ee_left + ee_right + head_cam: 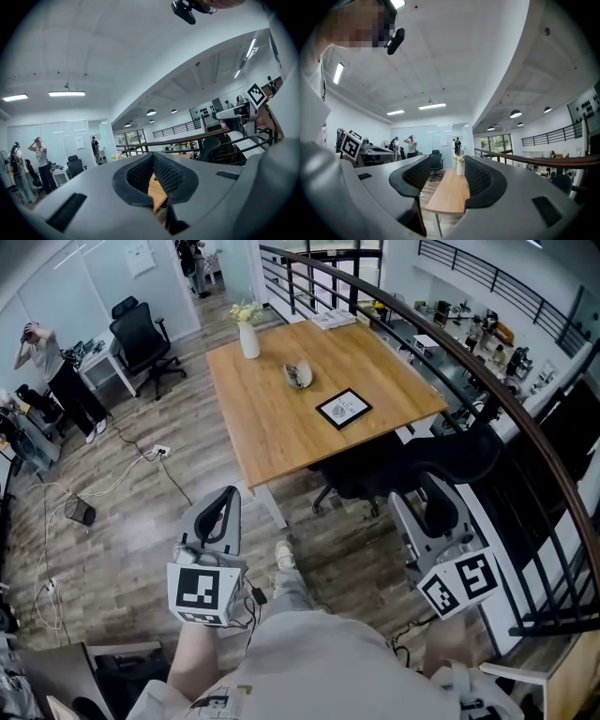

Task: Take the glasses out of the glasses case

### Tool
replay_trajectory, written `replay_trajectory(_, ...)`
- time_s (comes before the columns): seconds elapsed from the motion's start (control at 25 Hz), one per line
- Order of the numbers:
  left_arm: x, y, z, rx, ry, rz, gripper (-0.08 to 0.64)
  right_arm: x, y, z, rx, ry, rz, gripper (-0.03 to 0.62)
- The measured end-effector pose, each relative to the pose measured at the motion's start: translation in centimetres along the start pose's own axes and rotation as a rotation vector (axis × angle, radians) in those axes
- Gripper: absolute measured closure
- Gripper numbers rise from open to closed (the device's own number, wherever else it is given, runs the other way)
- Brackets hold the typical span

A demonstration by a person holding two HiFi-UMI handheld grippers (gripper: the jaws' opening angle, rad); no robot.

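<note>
On the wooden table [281,418], a grey glasses case [298,374] lies near the far end, well ahead of both grippers. Its lid state is too small to tell. My left gripper [230,493] hovers over the floor short of the table's near corner, its fingertips together and nothing held. In the left gripper view the left gripper [152,157] has its pads meeting at the tips, with a strip of table [157,190] visible behind. My right gripper [419,504] is by the black chair, open and empty. The right gripper view shows the right gripper [444,176] framing the table [447,192].
A white vase with flowers [248,334] and a black-framed picture [343,408] also sit on the table. Black office chairs [403,465] stand at its near right side. A dark railing [525,418] runs along the right. A person [42,357] and cables [141,460] are at the left.
</note>
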State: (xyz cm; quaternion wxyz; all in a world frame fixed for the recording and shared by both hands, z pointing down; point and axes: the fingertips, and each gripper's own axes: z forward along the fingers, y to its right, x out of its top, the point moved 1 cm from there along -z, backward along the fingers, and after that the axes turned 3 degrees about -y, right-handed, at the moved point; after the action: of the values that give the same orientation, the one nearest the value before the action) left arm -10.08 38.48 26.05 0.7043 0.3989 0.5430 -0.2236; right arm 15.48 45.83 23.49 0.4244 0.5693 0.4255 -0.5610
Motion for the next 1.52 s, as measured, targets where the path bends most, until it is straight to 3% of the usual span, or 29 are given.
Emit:
replay_trajectory(0.36,-2.5,-4.7,6.3,0.031,-0.034,-0.034,0.545,-2.0,1.9,8.8,0.032,-0.033,0.013,0.344)
replay_trajectory(0.68,-4.1,-10.0,14.8,-0.011,-0.038,-0.034,0.545,-3.1,5.3,19.0,0.003,-0.073,0.019,0.344)
replay_trajectory(1.28,-6.2,-26.0,29.7,-0.036,-0.053,-0.076,0.545,-1.2,7.8,41.7,-0.02,-0.111,0.017,0.344)
replay_trajectory(1.52,-7.0,-29.1,33.4,-0.037,-0.045,-0.103,0.545,-1.1,7.8,47.2,0.018,-0.124,0.032,0.345)
